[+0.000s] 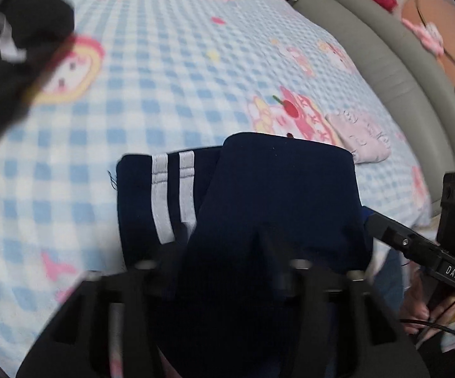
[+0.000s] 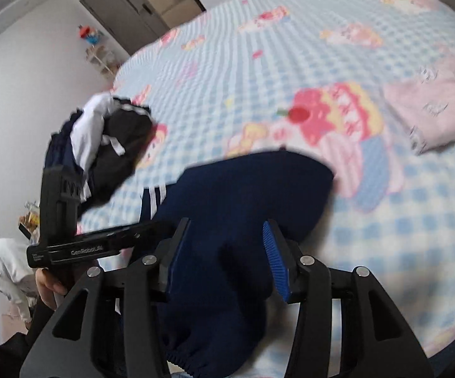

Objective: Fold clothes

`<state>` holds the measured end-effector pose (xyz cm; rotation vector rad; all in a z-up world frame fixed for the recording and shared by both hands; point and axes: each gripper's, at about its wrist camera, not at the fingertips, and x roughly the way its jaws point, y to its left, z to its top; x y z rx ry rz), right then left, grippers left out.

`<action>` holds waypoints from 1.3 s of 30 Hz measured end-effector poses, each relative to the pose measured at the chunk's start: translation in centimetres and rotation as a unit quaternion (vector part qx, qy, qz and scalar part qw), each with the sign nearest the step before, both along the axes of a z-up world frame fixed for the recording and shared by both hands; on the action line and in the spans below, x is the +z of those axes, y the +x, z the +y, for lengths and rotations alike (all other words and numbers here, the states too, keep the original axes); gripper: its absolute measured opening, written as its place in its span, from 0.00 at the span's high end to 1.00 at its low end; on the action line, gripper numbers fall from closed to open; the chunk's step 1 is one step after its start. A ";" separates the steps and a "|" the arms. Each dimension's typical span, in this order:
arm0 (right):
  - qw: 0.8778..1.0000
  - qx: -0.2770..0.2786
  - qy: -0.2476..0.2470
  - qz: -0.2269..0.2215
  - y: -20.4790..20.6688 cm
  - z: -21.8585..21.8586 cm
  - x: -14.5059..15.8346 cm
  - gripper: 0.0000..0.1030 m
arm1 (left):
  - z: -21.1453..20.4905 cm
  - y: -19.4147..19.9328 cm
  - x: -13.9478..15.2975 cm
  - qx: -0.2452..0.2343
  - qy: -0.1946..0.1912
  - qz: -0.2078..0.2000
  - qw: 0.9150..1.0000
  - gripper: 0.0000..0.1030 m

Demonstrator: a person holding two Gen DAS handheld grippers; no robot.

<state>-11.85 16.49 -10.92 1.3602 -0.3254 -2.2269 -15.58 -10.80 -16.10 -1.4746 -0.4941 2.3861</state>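
Navy trousers with two white stripes lie folded on the checked bed. Their near end drapes over my left gripper and hides its fingers, so its state does not show. In the right wrist view the same navy trousers bunch between the blue pads of my right gripper. Its jaws stand partly apart and the cloth fills the gap between them. The elastic waistband hangs close to the camera. One right finger touches the trousers' right edge.
A pile of dark and white clothes sits at the bed's left edge. A folded pink garment lies to the right. A grey padded bed frame runs along the far side. A person in white bends over at lower left.
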 end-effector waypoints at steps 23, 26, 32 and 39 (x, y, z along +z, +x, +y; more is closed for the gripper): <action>0.997 0.026 -0.059 -0.031 2.1 -2.2 -2.1 0.61 | 8.8 5.3 2.3 -0.160 -0.024 0.078 0.984 0.87; 0.998 0.024 -0.043 -0.028 2.1 -2.2 -2.8 0.84 | 6.7 5.3 2.5 -0.135 -0.006 0.073 0.988 0.87; 1.000 0.019 -0.011 -0.022 2.2 -2.2 -4.2 0.86 | 2.3 2.7 0.9 -0.043 0.063 0.025 0.997 0.65; 1.000 0.009 -0.011 -0.015 2.5 -1.6 -4.2 0.86 | 2.8 1.9 0.4 -0.041 0.061 0.020 0.997 0.71</action>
